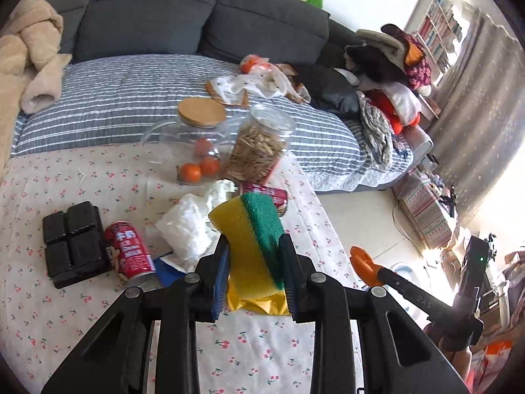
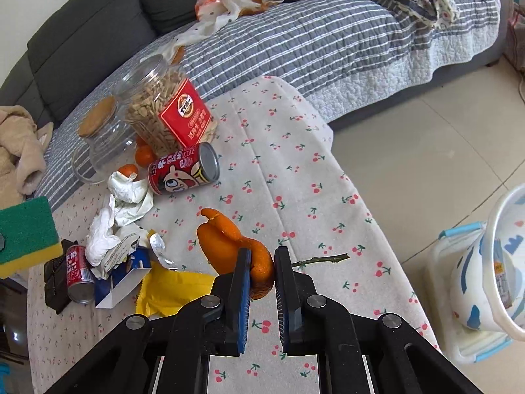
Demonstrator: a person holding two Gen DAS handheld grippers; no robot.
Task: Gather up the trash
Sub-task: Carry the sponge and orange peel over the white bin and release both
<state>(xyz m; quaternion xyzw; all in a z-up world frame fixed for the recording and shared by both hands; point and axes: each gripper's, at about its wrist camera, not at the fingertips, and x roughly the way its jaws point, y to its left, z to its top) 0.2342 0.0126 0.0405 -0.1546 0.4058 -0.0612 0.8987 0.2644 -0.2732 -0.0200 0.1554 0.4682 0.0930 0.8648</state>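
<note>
My left gripper (image 1: 254,246) is shut on a yellow and green sponge (image 1: 249,229), held above the cherry-print table (image 1: 82,312); the sponge also shows at the left edge of the right wrist view (image 2: 26,233). My right gripper (image 2: 261,256) is shut on an orange peel (image 2: 229,243) just above the table (image 2: 295,180). On the table lie crumpled white tissues (image 1: 190,226) (image 2: 105,233), two red milk cans (image 1: 129,251) (image 2: 182,169) (image 2: 77,274), a yellow wrapper (image 2: 170,290), a blue and white carton (image 2: 124,279) and a twig (image 2: 323,259).
A seed jar (image 2: 164,115), a glass pitcher with cork lid (image 1: 193,131) and oranges (image 1: 197,170) stand at the table's far side. A black block tray (image 1: 72,243) lies at left. A sofa with striped quilt (image 1: 131,98) is behind. A white patterned bin (image 2: 492,262) stands on the floor right.
</note>
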